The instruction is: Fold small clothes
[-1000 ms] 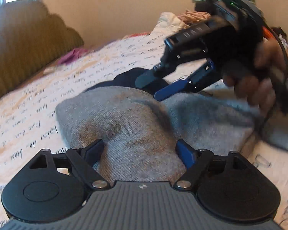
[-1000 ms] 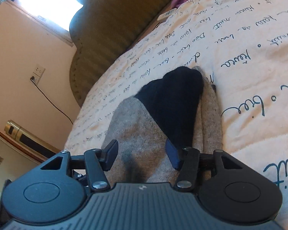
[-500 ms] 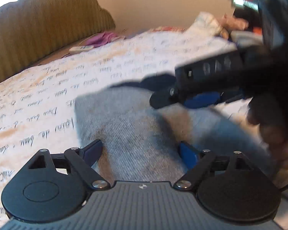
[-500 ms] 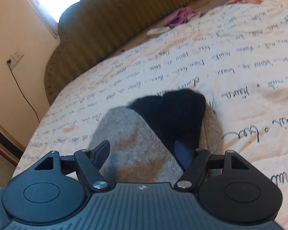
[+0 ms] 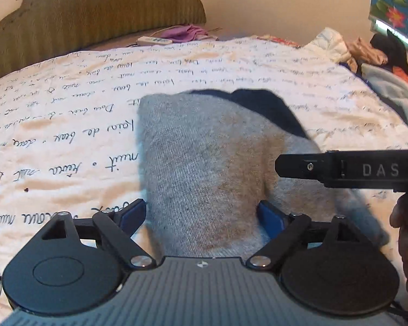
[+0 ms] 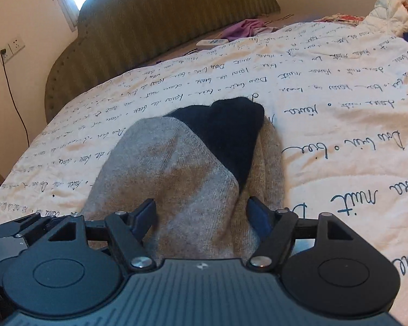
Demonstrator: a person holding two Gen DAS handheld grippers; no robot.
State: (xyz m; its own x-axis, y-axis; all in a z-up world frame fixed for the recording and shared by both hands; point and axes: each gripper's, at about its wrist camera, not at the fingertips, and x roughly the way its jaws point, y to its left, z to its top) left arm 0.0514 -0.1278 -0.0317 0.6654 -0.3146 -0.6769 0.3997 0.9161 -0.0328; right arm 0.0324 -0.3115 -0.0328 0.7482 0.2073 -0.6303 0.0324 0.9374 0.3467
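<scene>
A grey sock (image 5: pixel 204 163) with a dark navy toe (image 5: pixel 266 108) lies on the bed, folded over itself. It also shows in the right wrist view (image 6: pixel 171 174), navy toe (image 6: pixel 231 130) on top. My left gripper (image 5: pixel 202 216) is open, its blue pads either side of the sock's near end. My right gripper (image 6: pixel 201 214) is open, straddling the sock's near end. The right gripper's body (image 5: pixel 348 168) juts in from the right of the left wrist view, above the sock.
The bed has a cream bedspread with script writing (image 5: pixel 81 135). An olive headboard (image 6: pixel 163 21) stands behind. A purple cloth (image 6: pixel 244 28) and a white remote (image 6: pixel 212 43) lie near it. Piled clothes (image 5: pixel 367 51) sit at the far right.
Both grippers have swung round to face the headboard. The right gripper has shifted right in the left wrist view and its jaws have widened. The sock's fold has settled flatter.
</scene>
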